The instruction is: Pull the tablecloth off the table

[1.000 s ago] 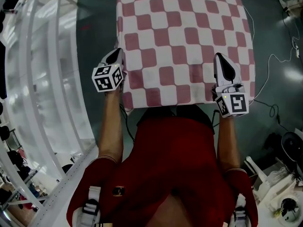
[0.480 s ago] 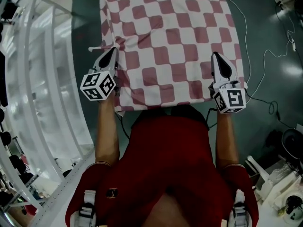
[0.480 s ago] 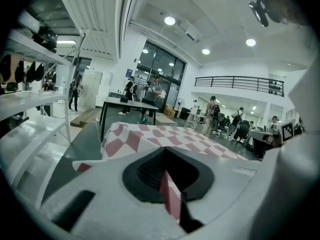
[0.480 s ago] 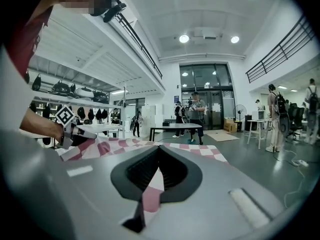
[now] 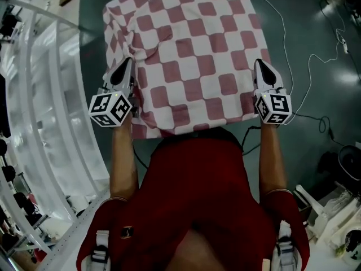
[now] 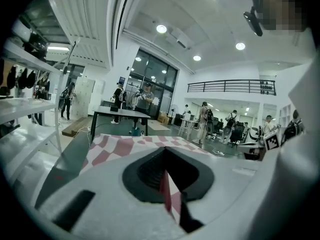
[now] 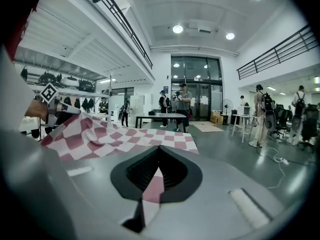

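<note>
1. While both claws gripped it, the tablecloth [image 5: 192,49], checked in red and white, lay spread over the table, which it hid from sight in the head view.
2. Left gripper [image 5: 125,66]: jaws pressed together on the cloth at its near-left corner. The left gripper view showed a thin red-and-white strip pinched in the slot between the jaws.
3. Right gripper [image 5: 262,66]: jaws likewise closed on the cloth, at its near-right corner. The right gripper view showed a checked fold running through the closed jaws.
4. Cloth was rumpled along its left side, with folds bunched from just beyond the left gripper up to the far-left corner. Its right side lay flatter.
5. Near edge of the cloth, between the two grippers, lay close against the person's red shirt [image 5: 192,185].
6. Surroundings: dark floor [image 5: 321,49] right of the table, with a white cable [image 5: 284,38] trailing beside the cloth's right edge. White shelving [image 5: 51,106] stood to the left.
7. Both gripper views showed a large hall beyond the cloth, with people standing near a black desk [image 7: 160,116].
</note>
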Demonstrator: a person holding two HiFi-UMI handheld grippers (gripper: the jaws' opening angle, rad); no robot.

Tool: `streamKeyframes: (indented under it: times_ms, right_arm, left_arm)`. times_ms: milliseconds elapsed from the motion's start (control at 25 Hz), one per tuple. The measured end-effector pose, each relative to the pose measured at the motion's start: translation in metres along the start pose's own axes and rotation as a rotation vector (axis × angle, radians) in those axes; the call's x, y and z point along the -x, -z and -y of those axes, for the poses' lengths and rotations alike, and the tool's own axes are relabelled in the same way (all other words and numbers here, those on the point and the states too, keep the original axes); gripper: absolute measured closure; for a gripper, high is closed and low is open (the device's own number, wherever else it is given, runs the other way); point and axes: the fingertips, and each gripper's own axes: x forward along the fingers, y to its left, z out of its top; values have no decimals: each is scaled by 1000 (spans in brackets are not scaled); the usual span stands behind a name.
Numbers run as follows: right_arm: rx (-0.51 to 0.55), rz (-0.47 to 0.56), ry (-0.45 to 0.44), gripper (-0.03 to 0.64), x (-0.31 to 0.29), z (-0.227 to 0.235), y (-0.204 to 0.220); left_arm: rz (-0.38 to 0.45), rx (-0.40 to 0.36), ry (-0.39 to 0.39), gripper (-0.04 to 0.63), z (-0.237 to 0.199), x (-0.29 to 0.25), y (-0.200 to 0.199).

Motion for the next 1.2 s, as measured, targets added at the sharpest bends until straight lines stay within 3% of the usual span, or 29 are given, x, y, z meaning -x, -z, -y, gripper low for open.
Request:
streamKeyframes:
  times_ms: [640,720,920,1200]
  right_arm:
    - [-28,-181,46,603,-24,113,62]
    - [-51,-212,24,547,-30,122,74]
    - [-136,-289,-57,482,-48,138,100]
    - [-261,-339,-139,442,-66,150,123]
  left_arm:
    - [-33,-73,33,586,80,-43,10]
    - [-40,-72,27,586,84,-48,13]
    - [-59,-74,1,586,89,-57,19]
    - [-97,-78,-21,586,93,-69,30]
